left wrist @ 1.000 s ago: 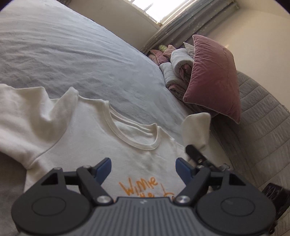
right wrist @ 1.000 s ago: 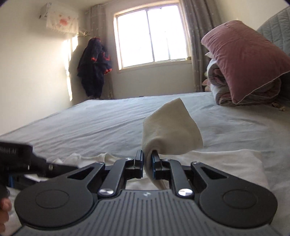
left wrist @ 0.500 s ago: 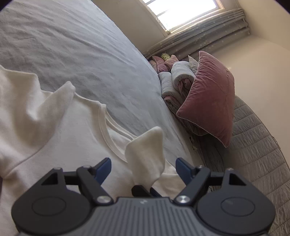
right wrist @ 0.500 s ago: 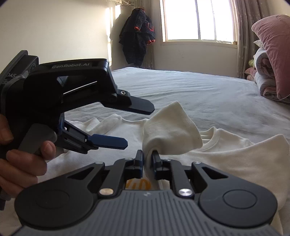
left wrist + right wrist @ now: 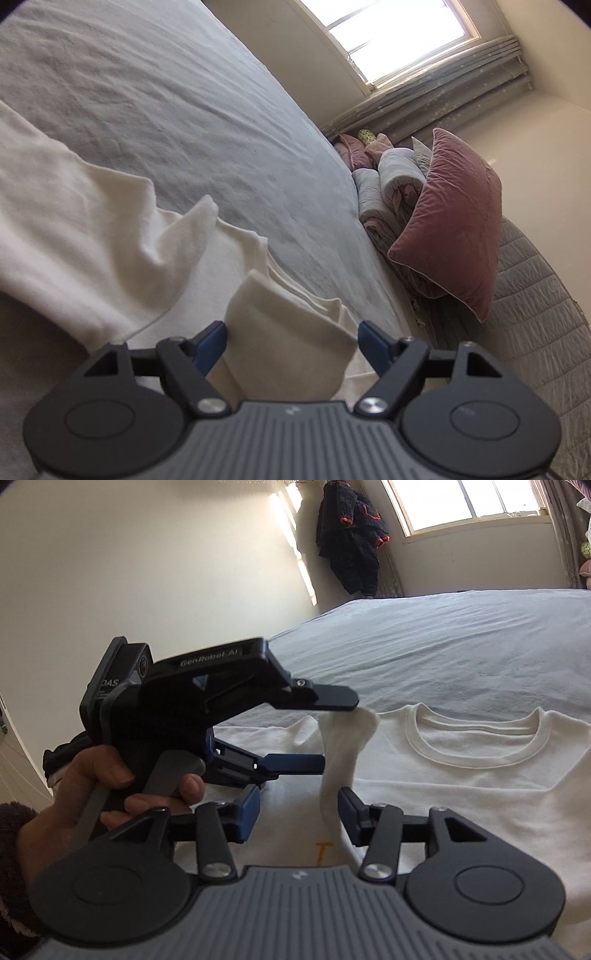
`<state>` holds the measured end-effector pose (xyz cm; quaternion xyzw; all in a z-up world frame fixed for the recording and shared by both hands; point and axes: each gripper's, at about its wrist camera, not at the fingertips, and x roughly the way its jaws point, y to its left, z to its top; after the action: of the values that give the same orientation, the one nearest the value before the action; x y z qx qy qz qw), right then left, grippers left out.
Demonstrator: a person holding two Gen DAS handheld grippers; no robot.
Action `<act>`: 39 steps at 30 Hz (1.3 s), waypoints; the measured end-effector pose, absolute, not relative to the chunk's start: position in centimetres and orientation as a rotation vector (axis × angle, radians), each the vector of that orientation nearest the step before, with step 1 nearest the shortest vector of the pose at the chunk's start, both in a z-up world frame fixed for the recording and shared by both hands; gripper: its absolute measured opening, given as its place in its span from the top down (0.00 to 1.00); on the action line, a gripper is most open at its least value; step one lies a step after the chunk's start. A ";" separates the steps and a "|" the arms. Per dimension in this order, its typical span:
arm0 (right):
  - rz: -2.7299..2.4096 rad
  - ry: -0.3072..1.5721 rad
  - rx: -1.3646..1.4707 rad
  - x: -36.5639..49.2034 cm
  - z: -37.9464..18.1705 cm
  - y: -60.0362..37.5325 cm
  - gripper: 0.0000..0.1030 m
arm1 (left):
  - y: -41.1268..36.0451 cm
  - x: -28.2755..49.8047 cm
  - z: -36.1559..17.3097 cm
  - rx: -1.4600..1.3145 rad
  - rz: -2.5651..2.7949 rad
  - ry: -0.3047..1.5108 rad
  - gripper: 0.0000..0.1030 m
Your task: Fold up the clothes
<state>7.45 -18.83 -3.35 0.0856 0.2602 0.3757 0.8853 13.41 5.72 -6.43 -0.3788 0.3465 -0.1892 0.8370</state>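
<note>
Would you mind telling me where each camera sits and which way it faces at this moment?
Left wrist: on the left gripper, looking across the bed toward the pink pillow and window; its open jaws flank the raised sleeve.
Right wrist: on the right gripper, facing the sweatshirt and hanging jacket; its jaws have just been opening, the sleeve between them; the left hand shows.
Shared: sleeve, sweatshirt, bed, window.

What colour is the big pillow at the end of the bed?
The pillow is dusty pink, like velvet. The left wrist view shows it best.
</note>
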 end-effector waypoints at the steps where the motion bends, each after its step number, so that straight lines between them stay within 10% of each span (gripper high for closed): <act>1: 0.771 0.540 0.170 7.4 -3.1 -18.9 0.46 | 5.9 13.2 -6.3 -0.778 -0.376 0.735 0.27; 25: 0.365 0.659 -0.514 6.5 -5.3 -25.5 0.20 | 8.7 10.4 -7.4 -0.855 -0.257 0.778 0.40; 27: 0.360 0.664 -0.506 6.3 -5.5 -25.8 0.20 | 8.3 10.8 -7.5 -0.842 -0.240 0.776 0.47; 31: 0.338 0.646 -0.463 6.4 -5.6 -26.5 0.20 | 6.3 11.8 -7.1 -0.678 -0.170 0.798 0.96; 39: 0.234 0.580 -0.350 8.4 -6.2 -27.1 0.20 | 5.4 12.1 -2.3 -0.536 -0.168 0.586 0.96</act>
<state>8.38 -27.12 -6.18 -0.1715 0.2839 0.1145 0.9364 12.15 5.39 -2.34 -0.2608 0.2849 -0.0819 0.9188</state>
